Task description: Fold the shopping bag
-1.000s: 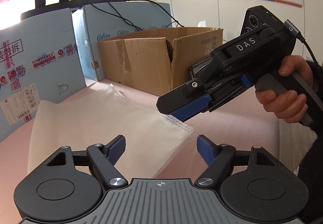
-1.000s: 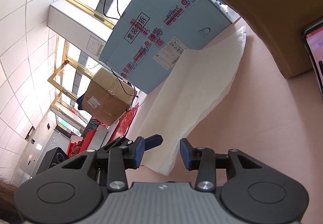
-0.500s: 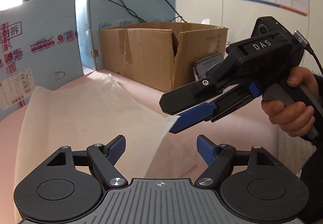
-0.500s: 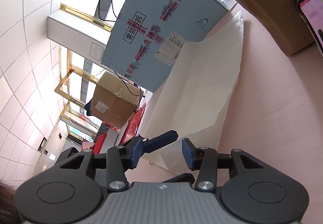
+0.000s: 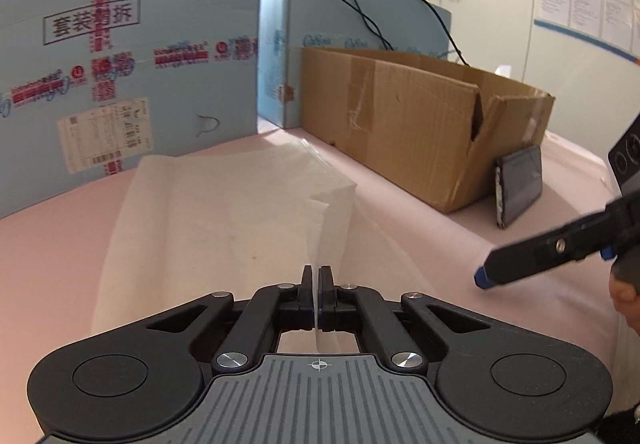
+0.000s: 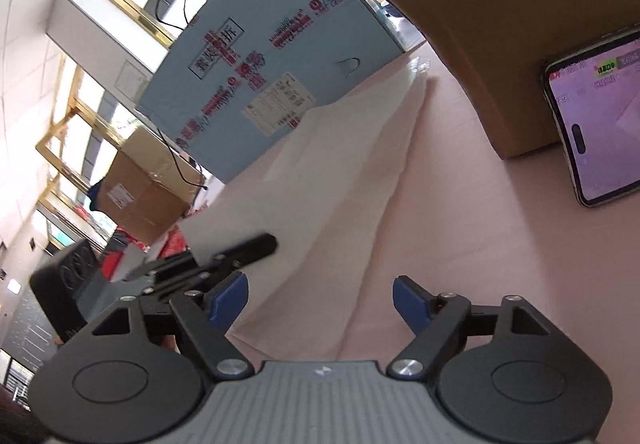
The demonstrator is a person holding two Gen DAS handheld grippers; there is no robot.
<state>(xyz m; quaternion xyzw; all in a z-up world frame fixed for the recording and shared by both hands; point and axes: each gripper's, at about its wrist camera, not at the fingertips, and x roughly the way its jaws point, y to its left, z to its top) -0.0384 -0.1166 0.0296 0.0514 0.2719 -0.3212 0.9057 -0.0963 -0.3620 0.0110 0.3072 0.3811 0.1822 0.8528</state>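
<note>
The pale blue printed carton behind the work surface carries boxed Chinese characters "套装" and "拆" crossed by red print, plus a white shipping label with a barcode; a script logo on the neighbouring blue panel is too blurred to read. The open brown corrugated cardboard box shows the letters "CM" only in the right wrist view.

The white non-woven fabric shopping bag lies flat on the pink tablecloth, between the blue carton and the brown box, its near right edge lifted into a thin upright ridge. The left gripper has its black fingers pressed together on that raised edge. The right gripper hangs with its blue-padded fingers spread wide, nothing between them, just above the bag's near corner.

The left wrist view shows the smartphone in a dark case leaning against the box from behind; the right wrist view shows its lit screen with a green badge. That view alone takes in a taped brown box farther off and gold-framed windows.
</note>
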